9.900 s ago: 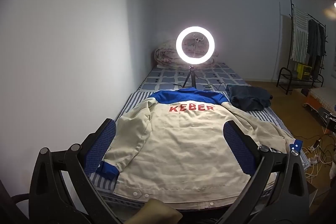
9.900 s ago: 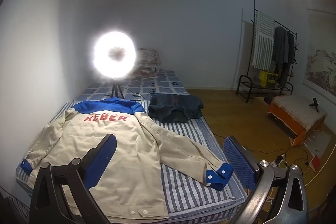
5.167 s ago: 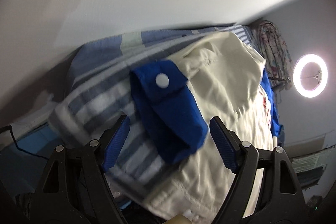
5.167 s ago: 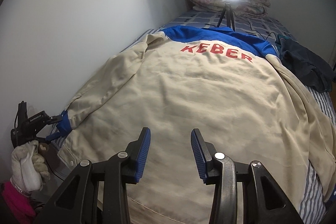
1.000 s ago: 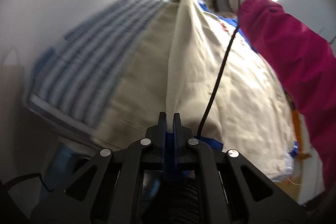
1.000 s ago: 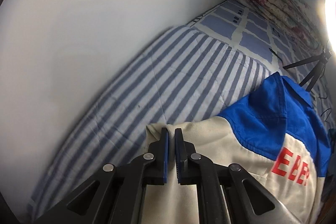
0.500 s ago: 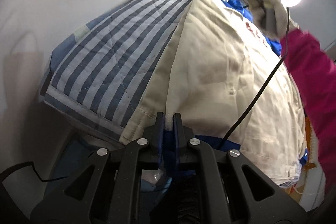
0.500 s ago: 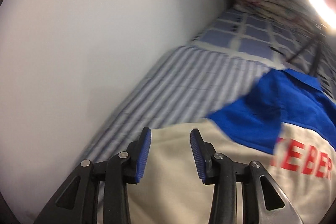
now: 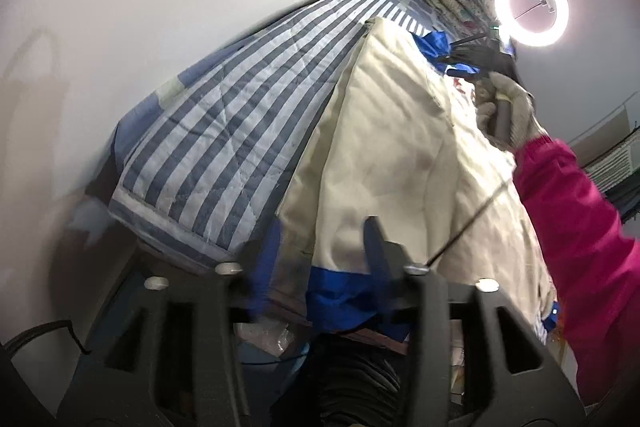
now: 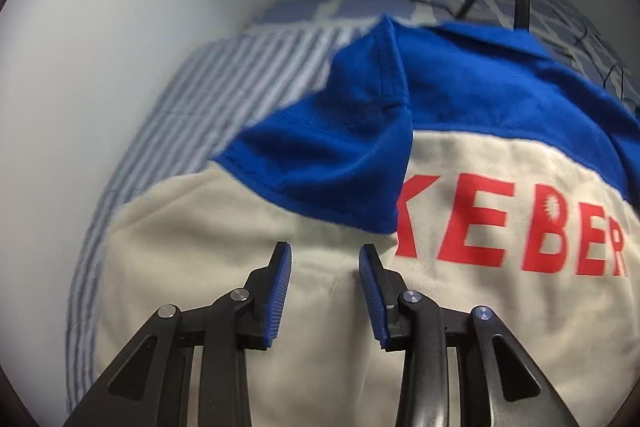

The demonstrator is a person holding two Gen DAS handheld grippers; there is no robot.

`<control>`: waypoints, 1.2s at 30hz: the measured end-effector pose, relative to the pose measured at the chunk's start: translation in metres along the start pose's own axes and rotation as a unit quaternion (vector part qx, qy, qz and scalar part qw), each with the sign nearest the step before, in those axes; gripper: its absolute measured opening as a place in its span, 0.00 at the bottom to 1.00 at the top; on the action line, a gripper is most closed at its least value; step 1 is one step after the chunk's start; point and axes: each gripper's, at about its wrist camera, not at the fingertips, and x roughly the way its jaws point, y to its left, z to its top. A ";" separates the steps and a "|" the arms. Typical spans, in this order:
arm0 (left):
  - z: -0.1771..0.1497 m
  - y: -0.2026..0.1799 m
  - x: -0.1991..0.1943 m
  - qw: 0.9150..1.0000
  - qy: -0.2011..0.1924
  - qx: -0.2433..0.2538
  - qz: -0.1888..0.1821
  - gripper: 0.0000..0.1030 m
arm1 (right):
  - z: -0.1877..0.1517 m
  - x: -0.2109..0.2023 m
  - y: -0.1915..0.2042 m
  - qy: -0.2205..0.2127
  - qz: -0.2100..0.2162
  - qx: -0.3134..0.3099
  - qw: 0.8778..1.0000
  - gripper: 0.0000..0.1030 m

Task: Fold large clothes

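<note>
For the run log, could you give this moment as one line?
jacket: left side folded in | left gripper: opening | right gripper: closing, empty

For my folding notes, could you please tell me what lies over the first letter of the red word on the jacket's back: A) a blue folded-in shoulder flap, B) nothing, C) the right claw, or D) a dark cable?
A: in the right wrist view, the blue flap of the jacket lies folded in over the edge of the K in the red lettering.

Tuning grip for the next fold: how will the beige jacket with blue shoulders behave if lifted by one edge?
The beige jacket with blue shoulders is probably floppy: its folded-over shoulder flap lies creased and limp. It likely drapes and sags from one pinch point. It may drag on the striped quilted bedcover rather than slide, since both look like matte woven cloth.
</note>
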 end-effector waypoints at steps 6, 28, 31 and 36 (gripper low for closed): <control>0.014 0.005 0.000 0.999 0.027 -0.015 -0.032 0.43 | -0.044 -0.122 0.020 -0.050 0.097 -0.042 0.993 0.37; -0.013 -0.006 0.055 0.993 0.103 0.048 0.009 0.05 | -0.342 -0.139 0.084 0.138 0.227 -0.019 0.964 0.19; -0.010 -0.001 0.045 0.996 0.082 0.045 0.012 0.05 | -0.341 -0.147 0.093 0.134 0.247 -0.008 0.960 0.02; -0.013 0.000 0.046 0.996 0.083 0.041 0.016 0.10 | -0.357 -0.139 0.106 0.167 0.171 -0.076 0.968 0.02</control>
